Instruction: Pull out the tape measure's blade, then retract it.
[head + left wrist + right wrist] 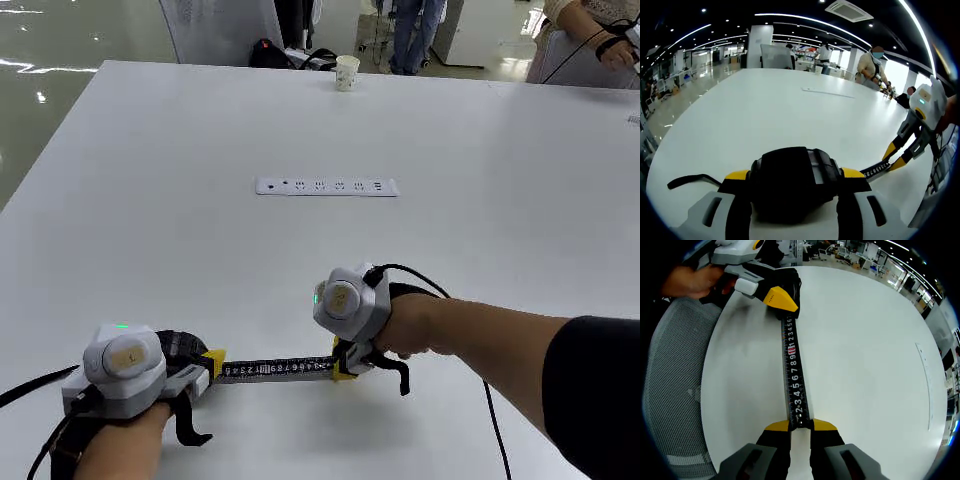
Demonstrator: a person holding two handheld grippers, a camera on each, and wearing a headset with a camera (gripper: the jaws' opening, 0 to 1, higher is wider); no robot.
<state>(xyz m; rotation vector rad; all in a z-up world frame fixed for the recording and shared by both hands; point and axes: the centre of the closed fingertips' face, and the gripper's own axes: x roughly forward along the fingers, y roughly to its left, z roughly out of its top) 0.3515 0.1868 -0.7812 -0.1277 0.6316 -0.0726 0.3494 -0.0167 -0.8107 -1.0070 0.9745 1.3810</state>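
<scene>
Left claw (796,175): closed on the tape measure case (790,182), one yellow tip on each flank. The black body sits deep between the jaws, low on the bench (200,200). I judge this grip is the anchor, so the case cannot slide toward the pull.

Right claw (800,426): narrow, pinched on the free end of the blade (791,370), the tips meeting right at the lowest numerals. Holding at the very end lets the full drawn length show.

Between the two claws: the blade runs straight and flat, numerals up, just above or on the bench; I cannot tell which. The head view puts the case at my lower left and the blade end further right, a short stretch drawn out.

Judgement: the pull-out step is in hand and only partly done. To draw more I would move the right claw away along the blade's line, without twisting it. Retraction is not yet begun.

Further out: a white power strip (327,187) mid-bench and a paper cup (346,72) near the far edge, both well apart from the work.
</scene>
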